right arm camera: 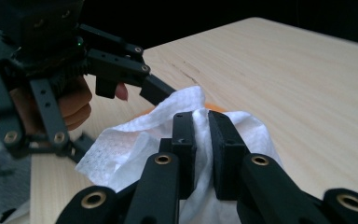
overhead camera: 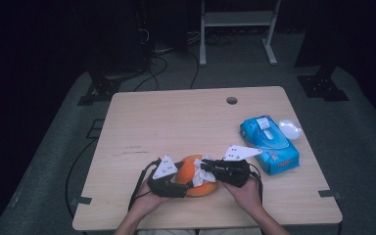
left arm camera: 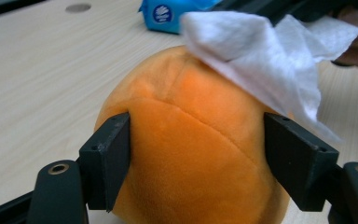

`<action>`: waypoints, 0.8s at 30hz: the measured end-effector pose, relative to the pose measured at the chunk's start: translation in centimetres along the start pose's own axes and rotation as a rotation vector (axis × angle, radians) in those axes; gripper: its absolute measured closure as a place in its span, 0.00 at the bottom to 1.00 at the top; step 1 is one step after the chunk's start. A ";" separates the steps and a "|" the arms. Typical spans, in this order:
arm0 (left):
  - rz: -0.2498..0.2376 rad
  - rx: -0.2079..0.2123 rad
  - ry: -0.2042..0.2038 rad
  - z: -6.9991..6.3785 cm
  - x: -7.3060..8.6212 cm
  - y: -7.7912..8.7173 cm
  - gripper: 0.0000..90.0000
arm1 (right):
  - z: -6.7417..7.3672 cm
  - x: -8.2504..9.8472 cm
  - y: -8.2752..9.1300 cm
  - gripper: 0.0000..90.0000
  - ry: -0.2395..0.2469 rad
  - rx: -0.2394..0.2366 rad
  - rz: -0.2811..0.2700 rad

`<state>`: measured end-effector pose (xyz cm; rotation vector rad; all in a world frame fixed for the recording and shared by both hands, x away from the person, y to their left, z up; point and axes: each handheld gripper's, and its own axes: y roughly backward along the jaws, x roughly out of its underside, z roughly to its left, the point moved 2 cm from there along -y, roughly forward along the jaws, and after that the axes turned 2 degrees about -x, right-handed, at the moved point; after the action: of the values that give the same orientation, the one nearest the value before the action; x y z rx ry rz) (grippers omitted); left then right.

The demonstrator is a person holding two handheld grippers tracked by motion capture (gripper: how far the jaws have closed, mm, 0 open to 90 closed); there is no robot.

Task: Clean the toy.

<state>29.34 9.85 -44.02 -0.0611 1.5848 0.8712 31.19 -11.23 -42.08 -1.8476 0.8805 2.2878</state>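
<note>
An orange plush ball (overhead camera: 190, 171) lies near the table's front edge. My left gripper (overhead camera: 185, 185) comes at it from the left, and its two jaws press on the ball's (left arm camera: 191, 140) sides, so it is shut on it. A white wipe (left arm camera: 261, 51) is draped over the ball's top. My right gripper (overhead camera: 204, 167) reaches in from the right and is shut on a bunched fold of that wipe (right arm camera: 121, 149), its jaws nearly together (right arm camera: 201, 126). In the right gripper view the left gripper (right arm camera: 133, 88) and the hand that holds it show just beyond the wipe.
A blue pack of wipes (overhead camera: 269, 142) lies at the right of the wooden table (overhead camera: 176, 122), with a small clear-white lid (overhead camera: 290, 129) beside it. A round cable hole (overhead camera: 231, 100) sits near the far edge. Dark stands and cables are on the floor behind.
</note>
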 end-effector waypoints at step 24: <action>0.001 0.034 0.006 -0.4 0.0 -0.1 0.37 | 0.2 -0.4 0.2 0.90 0.035 0.002 0.023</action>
<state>29.08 9.57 -44.06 -0.0387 1.6050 0.8452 31.02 -11.22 -41.61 -1.8918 0.9135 2.2739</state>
